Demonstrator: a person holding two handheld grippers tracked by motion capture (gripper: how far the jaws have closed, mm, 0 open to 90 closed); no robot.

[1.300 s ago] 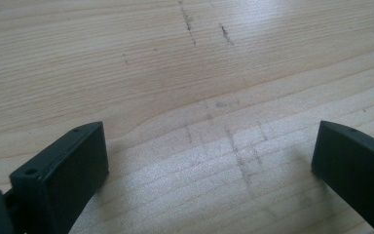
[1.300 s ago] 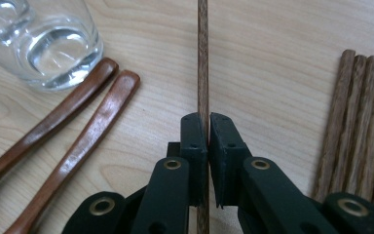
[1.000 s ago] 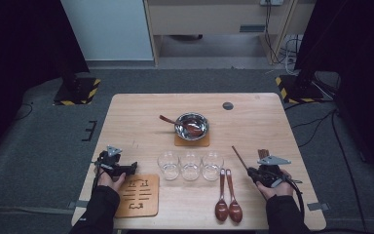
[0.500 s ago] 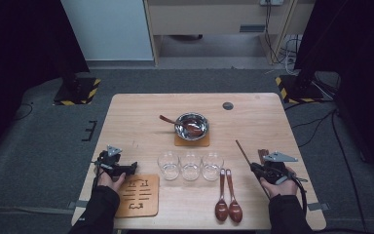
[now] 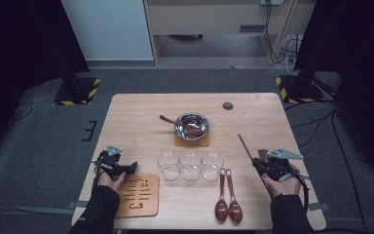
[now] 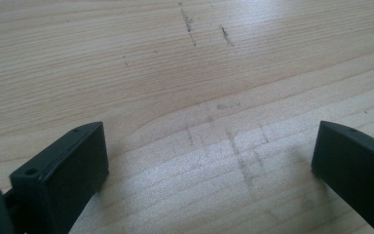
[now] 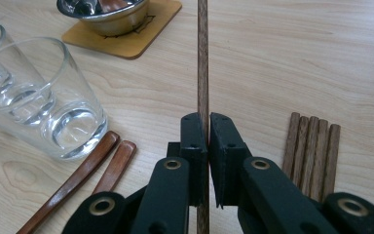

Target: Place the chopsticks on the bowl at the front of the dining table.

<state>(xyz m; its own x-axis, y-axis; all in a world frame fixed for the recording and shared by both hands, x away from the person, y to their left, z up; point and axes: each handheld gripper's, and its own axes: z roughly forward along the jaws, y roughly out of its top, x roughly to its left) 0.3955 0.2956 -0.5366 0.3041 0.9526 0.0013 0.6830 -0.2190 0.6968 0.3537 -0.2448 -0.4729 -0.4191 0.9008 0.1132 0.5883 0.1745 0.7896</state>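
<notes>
While the right gripper (image 7: pixel 203 127) clamps one dark wooden chopstick (image 7: pixel 203 58), the left gripper (image 6: pixel 209 161) rests with jaws wide apart over bare table (image 6: pixel 126 58).

Chopstick is held low on its shaft, pointing toward the steel bowl (image 7: pixel 104 12); four more sticks (image 7: pixel 311 146) lie just beside. Judged light, stiff, smooth and thin: likely to pivot or slip; a grip nearer mid-length should steady it.
</notes>
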